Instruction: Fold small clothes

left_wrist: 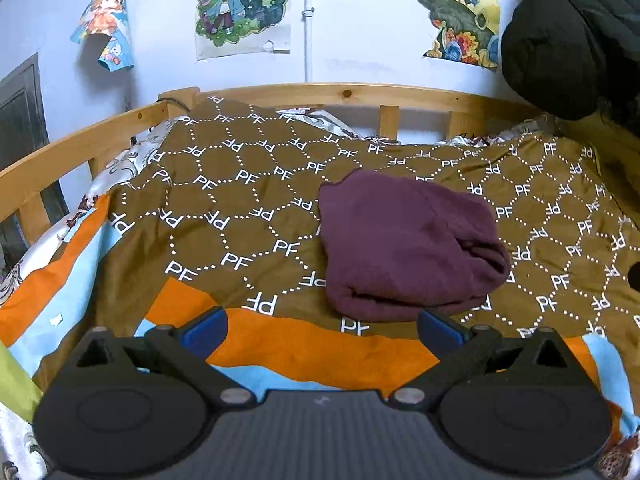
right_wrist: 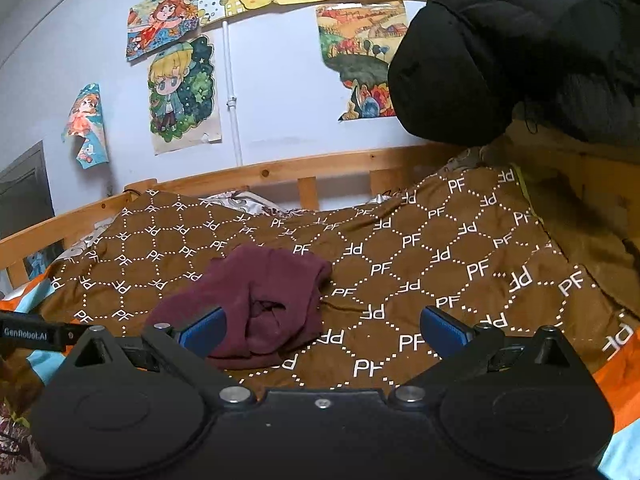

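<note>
A small maroon garment [left_wrist: 408, 244] lies folded into a compact bundle on the brown "PF" patterned blanket [left_wrist: 248, 200]. In the right wrist view the garment [right_wrist: 256, 300] sits ahead and to the left, with its folded layers facing me. My left gripper [left_wrist: 322, 330] is open and empty, just short of the garment's near edge. My right gripper [right_wrist: 320, 330] is open and empty, with its left blue fingertip [right_wrist: 202, 330] in front of the garment's near corner. Part of the left gripper's body [right_wrist: 32, 334] shows at the left edge.
A wooden bed rail [left_wrist: 320, 94] runs along the far side and left of the bed. A black padded jacket [right_wrist: 520, 48] hangs at the upper right. Posters [left_wrist: 240, 4] cover the wall. Orange and light blue bedding [left_wrist: 304, 344] lies near me.
</note>
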`<action>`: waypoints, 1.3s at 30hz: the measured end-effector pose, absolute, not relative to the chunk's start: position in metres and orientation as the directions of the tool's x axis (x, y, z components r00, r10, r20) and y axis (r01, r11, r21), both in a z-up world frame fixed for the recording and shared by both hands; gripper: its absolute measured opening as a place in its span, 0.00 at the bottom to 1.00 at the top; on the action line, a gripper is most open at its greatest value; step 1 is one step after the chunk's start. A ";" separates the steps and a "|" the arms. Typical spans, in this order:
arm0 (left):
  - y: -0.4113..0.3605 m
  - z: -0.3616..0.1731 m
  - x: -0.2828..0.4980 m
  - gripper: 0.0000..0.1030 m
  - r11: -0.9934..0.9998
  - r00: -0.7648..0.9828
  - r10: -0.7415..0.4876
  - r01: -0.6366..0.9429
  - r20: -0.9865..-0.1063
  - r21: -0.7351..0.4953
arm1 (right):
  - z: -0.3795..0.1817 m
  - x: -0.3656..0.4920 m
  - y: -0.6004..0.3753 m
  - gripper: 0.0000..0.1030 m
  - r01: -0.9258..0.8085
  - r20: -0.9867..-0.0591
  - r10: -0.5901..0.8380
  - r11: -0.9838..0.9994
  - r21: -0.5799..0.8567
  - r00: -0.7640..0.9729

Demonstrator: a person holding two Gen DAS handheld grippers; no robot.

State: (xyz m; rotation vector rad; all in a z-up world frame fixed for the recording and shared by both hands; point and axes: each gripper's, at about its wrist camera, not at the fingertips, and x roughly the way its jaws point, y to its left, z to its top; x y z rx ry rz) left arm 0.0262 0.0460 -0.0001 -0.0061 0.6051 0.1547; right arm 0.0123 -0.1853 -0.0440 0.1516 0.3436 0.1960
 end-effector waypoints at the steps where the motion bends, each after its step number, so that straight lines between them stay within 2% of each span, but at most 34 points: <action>1: 0.045 -0.002 0.026 1.00 0.988 0.811 0.144 -0.145 -0.567 0.043 | -0.045 0.013 -0.186 1.00 -0.163 -0.322 0.216 0.970 0.183 0.922; 39: 0.048 -0.010 0.018 1.00 0.984 0.795 0.156 -0.179 -0.586 0.019 | -0.053 0.021 -0.187 1.00 -0.154 -0.349 0.220 0.966 0.206 0.911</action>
